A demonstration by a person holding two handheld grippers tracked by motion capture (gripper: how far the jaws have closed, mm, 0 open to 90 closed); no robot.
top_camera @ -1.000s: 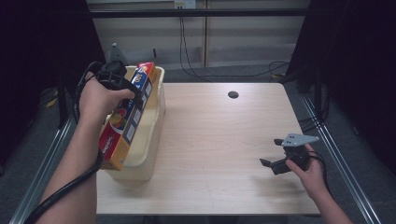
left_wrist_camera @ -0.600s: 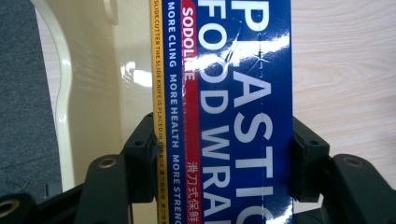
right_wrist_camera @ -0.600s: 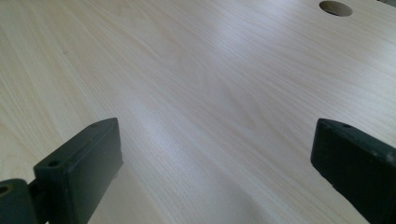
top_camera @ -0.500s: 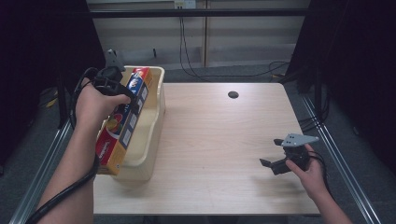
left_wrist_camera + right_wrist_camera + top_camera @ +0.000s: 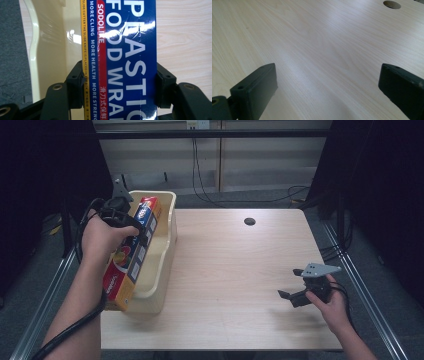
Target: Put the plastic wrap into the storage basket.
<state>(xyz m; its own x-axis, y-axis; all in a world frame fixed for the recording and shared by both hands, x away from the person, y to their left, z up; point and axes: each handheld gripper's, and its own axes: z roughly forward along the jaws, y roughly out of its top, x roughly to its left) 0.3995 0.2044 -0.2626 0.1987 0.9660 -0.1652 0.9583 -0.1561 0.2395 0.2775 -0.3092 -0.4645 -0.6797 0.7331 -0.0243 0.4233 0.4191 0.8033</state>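
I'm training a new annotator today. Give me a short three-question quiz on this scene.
1. True or false: the left gripper is shut on the plastic wrap box.
2. The right gripper hovers over: A) the tub, B) the table, C) the floor?
3. Which container does the box lie over?

Key: 1 true. 2 B, jaws open. 3 the cream tub.

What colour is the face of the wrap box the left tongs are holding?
Mostly dark blue with white lettering, a red stripe and a yellow edge on the wrap box; clearest in the left gripper view.
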